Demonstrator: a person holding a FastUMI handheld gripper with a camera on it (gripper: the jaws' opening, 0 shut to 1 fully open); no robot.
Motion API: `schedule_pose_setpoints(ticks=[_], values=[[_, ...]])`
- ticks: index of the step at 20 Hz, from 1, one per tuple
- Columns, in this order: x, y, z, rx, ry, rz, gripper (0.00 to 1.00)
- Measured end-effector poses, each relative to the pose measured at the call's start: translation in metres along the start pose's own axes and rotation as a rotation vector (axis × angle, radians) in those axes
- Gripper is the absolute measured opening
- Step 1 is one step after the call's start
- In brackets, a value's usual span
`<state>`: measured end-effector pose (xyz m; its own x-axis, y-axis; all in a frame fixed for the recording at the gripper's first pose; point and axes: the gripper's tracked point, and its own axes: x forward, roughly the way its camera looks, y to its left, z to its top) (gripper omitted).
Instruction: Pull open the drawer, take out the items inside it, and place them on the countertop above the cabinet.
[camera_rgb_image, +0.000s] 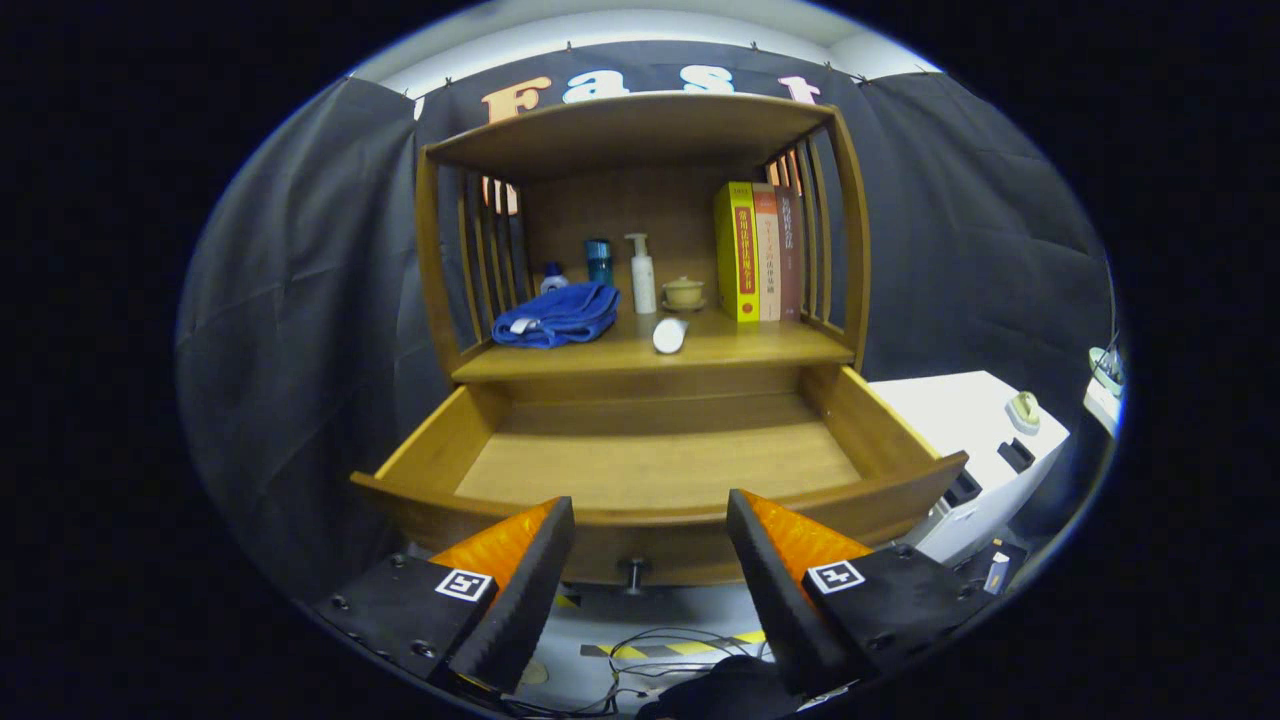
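My fingers (650, 560) gape empty before the pulled-out, bare-looking drawer (650, 465), towel (555, 315) and white tube (669, 335) on the worktop (760, 345) above; a careless nudge could roll that tube off.

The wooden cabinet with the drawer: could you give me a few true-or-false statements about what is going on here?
1. The drawer is pulled open. True.
2. A blue towel lies inside the drawer. False: it lies on the countertop, and the drawer's visible floor is bare.
3. The gripper grips the drawer knob. False: its fingers stand apart, the knob between them, untouched.
4. Books stand upright on the countertop. True.
5. A white cylinder lies on its side near the countertop's front edge. True.
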<state>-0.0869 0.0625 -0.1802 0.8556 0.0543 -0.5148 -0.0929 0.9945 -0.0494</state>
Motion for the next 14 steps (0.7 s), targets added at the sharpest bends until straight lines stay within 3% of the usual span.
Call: schedule_pose_setpoints(ticks=[4,14], values=[[0.013,-0.001,-0.037,-0.008,0.018,0.000,0.99],[0.041,-0.010,-0.042,0.090,-0.018,-0.029,0.96]])
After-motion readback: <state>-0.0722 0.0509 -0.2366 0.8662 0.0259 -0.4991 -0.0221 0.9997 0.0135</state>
